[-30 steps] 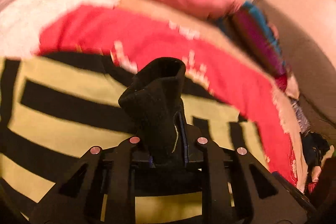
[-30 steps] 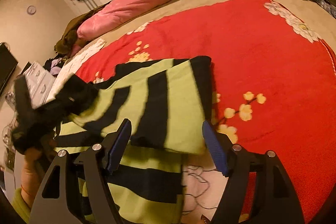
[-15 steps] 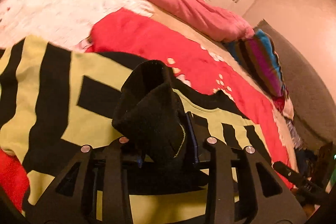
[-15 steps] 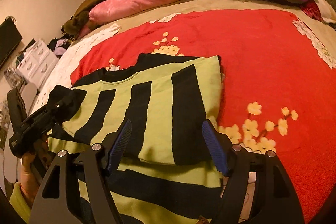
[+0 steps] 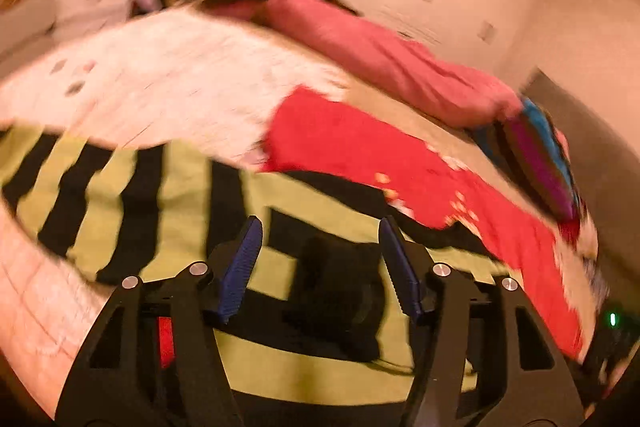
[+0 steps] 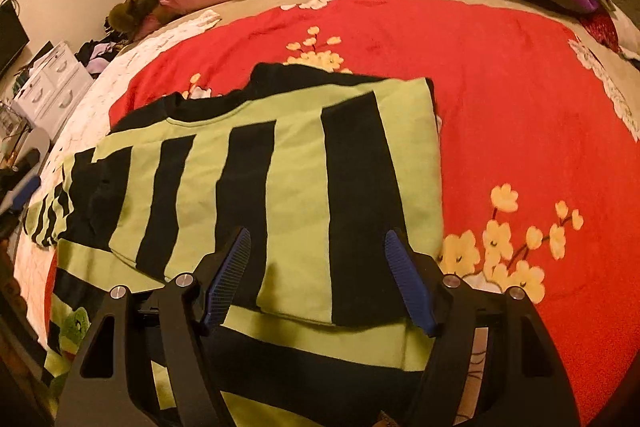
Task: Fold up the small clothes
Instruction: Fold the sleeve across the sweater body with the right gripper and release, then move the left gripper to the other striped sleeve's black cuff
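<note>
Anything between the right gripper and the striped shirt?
Nothing visible. The right gripper is open directly above the folded green-and-black striped shirt on the red blanket, with only bare shirt fabric showing between its fingers.

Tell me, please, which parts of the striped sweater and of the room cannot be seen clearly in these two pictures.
- Striped sweater: near hem, right wrist view, hidden behind the right gripper.
- Dark cuff: left wrist view, motion-blurred between the open left gripper fingers; whether it lies flat is unclear.
- Drawer unit: right wrist view, too small for detail.
</note>
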A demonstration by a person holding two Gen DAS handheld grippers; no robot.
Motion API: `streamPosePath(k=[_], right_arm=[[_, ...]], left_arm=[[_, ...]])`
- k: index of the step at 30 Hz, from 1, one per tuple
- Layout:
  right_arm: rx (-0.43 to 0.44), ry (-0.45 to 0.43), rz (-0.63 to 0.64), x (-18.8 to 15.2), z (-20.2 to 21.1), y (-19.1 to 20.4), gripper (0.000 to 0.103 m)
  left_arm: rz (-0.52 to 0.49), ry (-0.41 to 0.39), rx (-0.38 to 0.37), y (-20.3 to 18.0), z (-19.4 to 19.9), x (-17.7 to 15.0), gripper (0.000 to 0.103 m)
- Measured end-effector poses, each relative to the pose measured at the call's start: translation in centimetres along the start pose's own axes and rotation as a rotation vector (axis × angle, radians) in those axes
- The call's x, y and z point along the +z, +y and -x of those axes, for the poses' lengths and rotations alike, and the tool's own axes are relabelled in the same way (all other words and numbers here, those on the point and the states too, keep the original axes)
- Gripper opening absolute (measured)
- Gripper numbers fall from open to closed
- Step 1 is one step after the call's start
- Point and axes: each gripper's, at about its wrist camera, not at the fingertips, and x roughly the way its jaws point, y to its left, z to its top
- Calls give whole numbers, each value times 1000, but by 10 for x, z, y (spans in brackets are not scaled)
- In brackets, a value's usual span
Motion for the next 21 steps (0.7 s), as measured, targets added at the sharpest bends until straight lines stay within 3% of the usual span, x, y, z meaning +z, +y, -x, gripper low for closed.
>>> streamPosePath(k=[2, 5, 8, 10, 14, 16, 21], right_arm=[[-1, 3, -2, -2, 1, 0, 69], [12, 0, -20, -4, 7, -1, 69], [22, 6, -34, -5, 9, -1, 69], [17, 8, -28, -6, 9, 1, 69], [21, 14, -33, -7, 11, 5, 70], [33, 5, -37, -7, 16, 8, 77], [59, -32, -21, -2, 34, 20, 78]], left_arm=[[-58, 24, -20, -20, -4, -7, 52], [-126, 125, -56, -40, -29, -21, 52], [-159, 220, 20, -40, -60, -40, 52], [-120, 253, 52, -25, -72, -44, 52], [5, 218, -4, -3, -61, -35, 54], [14, 187, -3, -2, -54, -28, 60], [73, 73, 9, 13, -20, -6, 76]])
